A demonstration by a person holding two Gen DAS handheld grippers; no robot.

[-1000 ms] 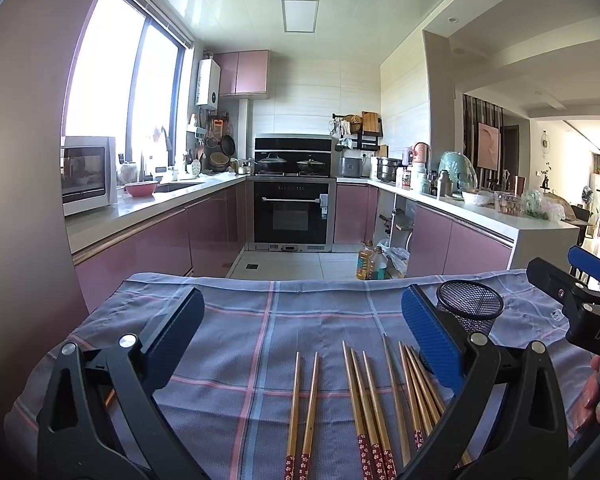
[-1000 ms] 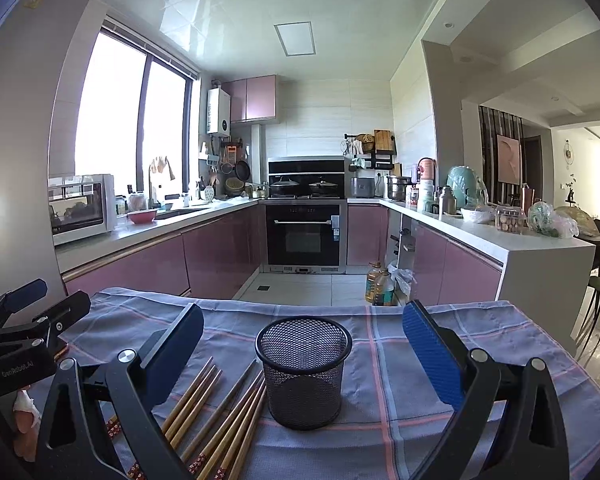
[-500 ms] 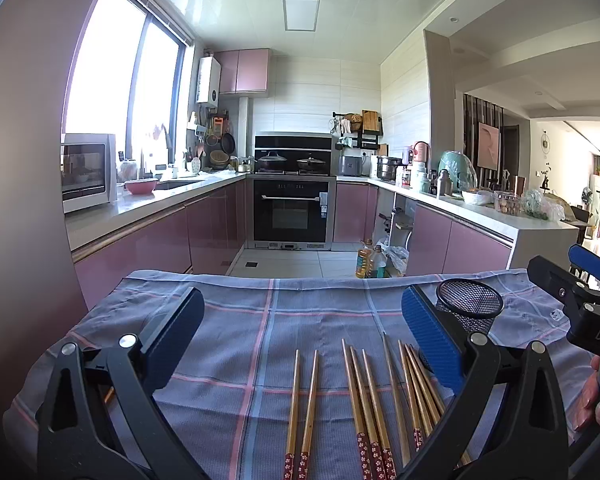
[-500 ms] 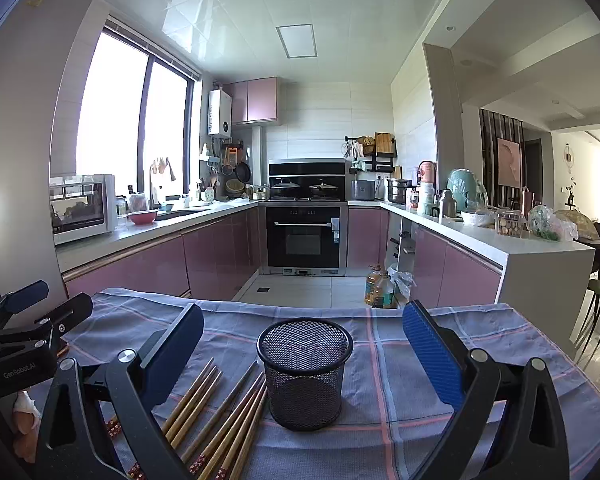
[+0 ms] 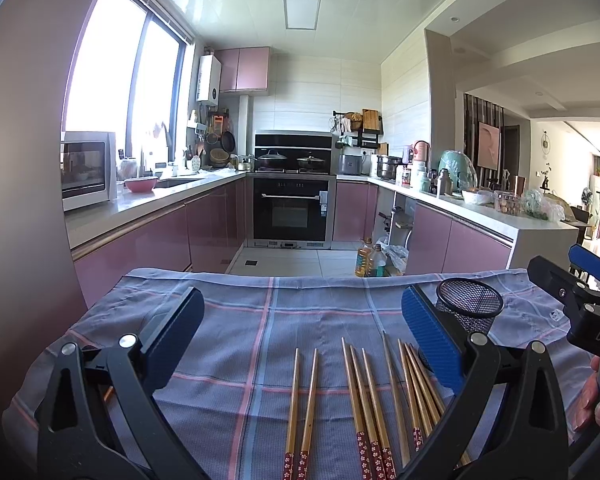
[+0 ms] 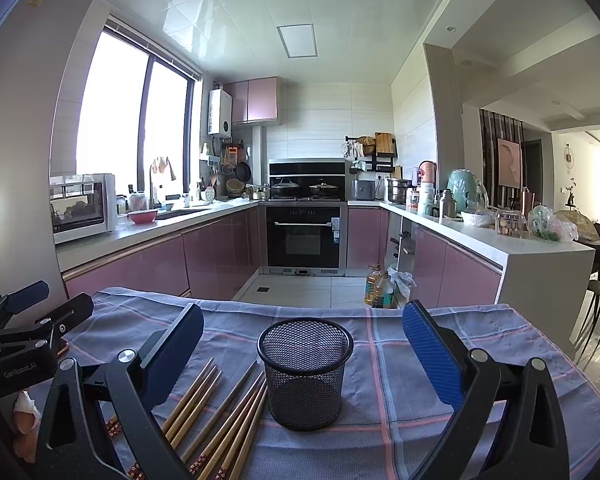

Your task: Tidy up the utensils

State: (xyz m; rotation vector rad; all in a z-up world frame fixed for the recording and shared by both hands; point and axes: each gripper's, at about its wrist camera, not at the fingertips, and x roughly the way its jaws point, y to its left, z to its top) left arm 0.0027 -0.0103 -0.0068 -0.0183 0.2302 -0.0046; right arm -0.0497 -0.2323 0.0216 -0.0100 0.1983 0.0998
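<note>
A blue-grey woven cloth with pink and pale-blue check lines covers the near table, its weave fine and matte. On it lie slim wooden chopsticks with dark red, flower-printed handle ends: nine can be counted in the left wrist view, though the right-hand ones are partly hidden behind a gripper finger, so the count is uncertain. Two lie as a separate pair at the left, three just right of them, then a fanned bunch at the right. Their long axes run near to far, the narrow tips pointing away toward the kitchen and the patterned ends lying nearest.

One round black wire-mesh holder stands upright on the cloth, open at the top and with nothing seen inside it. In the right wrist view the chopsticks lie just left of it, slanting with their tips toward its base; the closest ones are just beside its foot.

The left gripper, black plastic with blue ribbed pads, hovers above the chopsticks with its fingers spread wide and nothing between them. The right gripper is likewise spread wide apart, framing the holder without touching it. A hand shows at the right edge of the left view.

Beyond stand glossy pink cabinets and one black built-in oven.
</note>
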